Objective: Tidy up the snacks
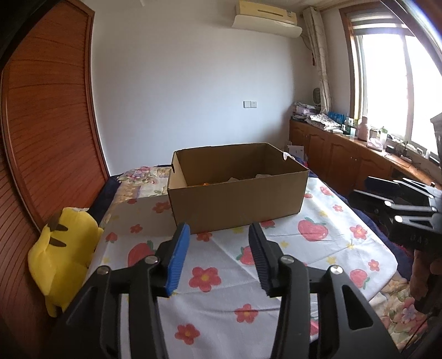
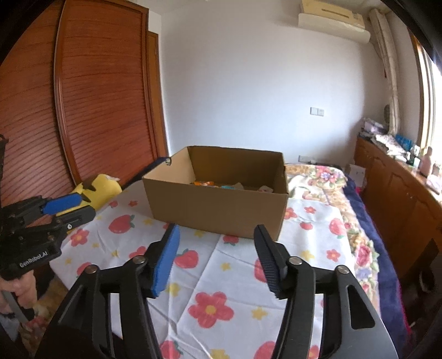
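I'm working in a home bedroom: a bed [image 2: 326,176] under floral bedding, a louvred wooden wardrobe [image 2: 105,91] to its left, an air conditioner [image 1: 266,15] high on the wall beyond it, cluttered low cabinets [image 1: 339,154] beneath the window [image 1: 386,82] to its right.

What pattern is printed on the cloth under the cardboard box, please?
Red strawberries and flowers on the white cloth, best seen in the right wrist view.

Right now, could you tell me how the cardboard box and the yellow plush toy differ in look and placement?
The cardboard box is brown, straight-sided and open-topped, with packets inside; the yellow plush toy is soft, rounded and bright yellow with dark markings. The box stands upright on the floral cloth, while the toy slumps at the cloth's edge against the wooden doors. Neither is held by a gripper.
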A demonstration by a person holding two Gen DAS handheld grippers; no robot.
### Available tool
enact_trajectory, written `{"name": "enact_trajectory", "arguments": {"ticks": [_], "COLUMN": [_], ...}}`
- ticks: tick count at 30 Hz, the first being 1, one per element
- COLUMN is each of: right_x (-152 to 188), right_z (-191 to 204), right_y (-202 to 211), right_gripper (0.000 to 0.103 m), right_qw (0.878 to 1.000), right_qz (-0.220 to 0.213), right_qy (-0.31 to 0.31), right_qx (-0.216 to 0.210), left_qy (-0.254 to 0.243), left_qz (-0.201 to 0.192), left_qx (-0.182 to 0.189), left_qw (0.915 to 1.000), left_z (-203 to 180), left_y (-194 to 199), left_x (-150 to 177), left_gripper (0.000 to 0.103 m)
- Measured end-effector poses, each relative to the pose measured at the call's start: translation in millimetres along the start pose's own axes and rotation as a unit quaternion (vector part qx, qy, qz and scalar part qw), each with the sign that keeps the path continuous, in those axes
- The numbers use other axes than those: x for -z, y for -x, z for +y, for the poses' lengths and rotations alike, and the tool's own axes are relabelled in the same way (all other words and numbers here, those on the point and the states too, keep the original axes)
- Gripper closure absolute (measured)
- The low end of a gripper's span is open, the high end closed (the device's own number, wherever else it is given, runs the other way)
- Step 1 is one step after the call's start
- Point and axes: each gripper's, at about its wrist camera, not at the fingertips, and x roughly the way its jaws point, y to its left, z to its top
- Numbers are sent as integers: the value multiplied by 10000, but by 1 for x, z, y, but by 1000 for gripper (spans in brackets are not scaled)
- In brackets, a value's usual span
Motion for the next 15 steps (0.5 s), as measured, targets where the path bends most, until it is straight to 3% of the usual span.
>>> {"name": "enact_trajectory", "arguments": {"ticks": [7, 15], "right_x": [17, 29], "right_z": [5, 7], "right_y": [20, 34], "right_gripper": [28, 18], "right_qw": [9996, 9992], "right_qz": [-95, -120], "right_qy": [-138, -284], "right_qx": [216, 246], "left_qy": [-47, 59], "left_qz": [-128, -169], "left_qx": [-240, -236], "left_qw": [9996, 9996], "left_z": [-6, -15], "left_y": [12, 31], "left_x": [9, 21], "left_gripper": [55, 53]}}
